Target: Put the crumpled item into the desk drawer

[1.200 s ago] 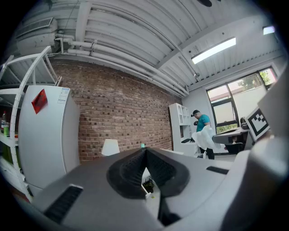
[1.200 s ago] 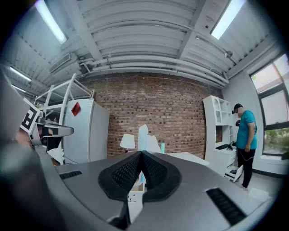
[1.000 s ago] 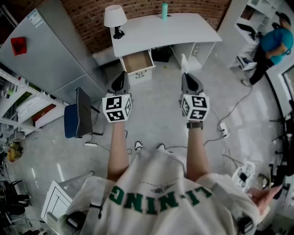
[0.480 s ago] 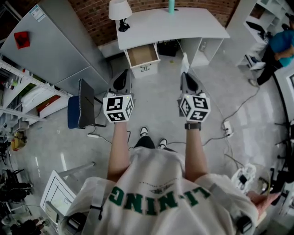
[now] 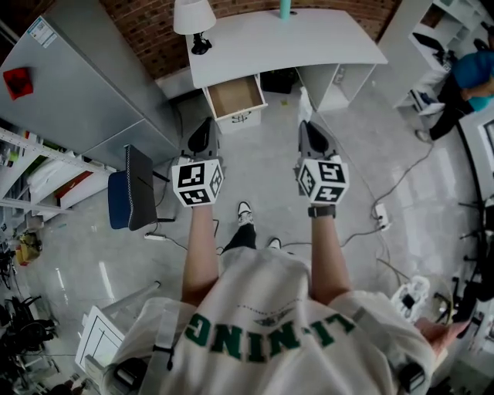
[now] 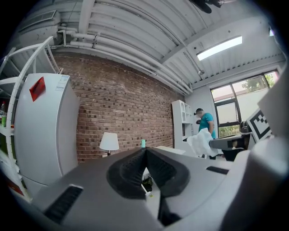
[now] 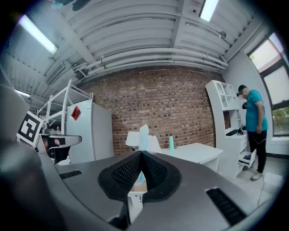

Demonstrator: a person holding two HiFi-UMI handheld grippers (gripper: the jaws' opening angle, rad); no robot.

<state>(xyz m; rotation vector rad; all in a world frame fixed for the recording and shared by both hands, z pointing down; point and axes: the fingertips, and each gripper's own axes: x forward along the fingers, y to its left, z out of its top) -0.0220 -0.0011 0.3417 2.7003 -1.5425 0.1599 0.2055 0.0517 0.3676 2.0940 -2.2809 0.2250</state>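
The white desk point(image 5: 309, 38) stands ahead against the brick wall. Its drawer point(image 5: 235, 96) is pulled open and looks empty. My right gripper point(image 5: 306, 123) is shut on the crumpled white item point(image 5: 306, 102), which sticks out past its tips, in the air short of the desk. In the right gripper view the item point(image 7: 143, 134) rises pale white and light blue above the closed jaws of the right gripper point(image 7: 141, 153). My left gripper point(image 5: 207, 123) is level with it, shut and empty; the left gripper point(image 6: 145, 151) shows its jaws meeting, with the item point(image 6: 202, 142) off to the right.
On the desk are a white lamp point(image 5: 193, 17) and a teal bottle point(image 5: 285, 9). A grey fridge point(image 5: 77, 85) and a blue chair point(image 5: 127, 189) stand to the left. Cables and a power strip point(image 5: 378, 216) lie on the floor at right. A person in teal point(image 5: 471, 73) stands by white shelves.
The desk and open drawer have come closer in the head view as the person walks forward. Both grippers keep the same pose, and the right one still holds the item.
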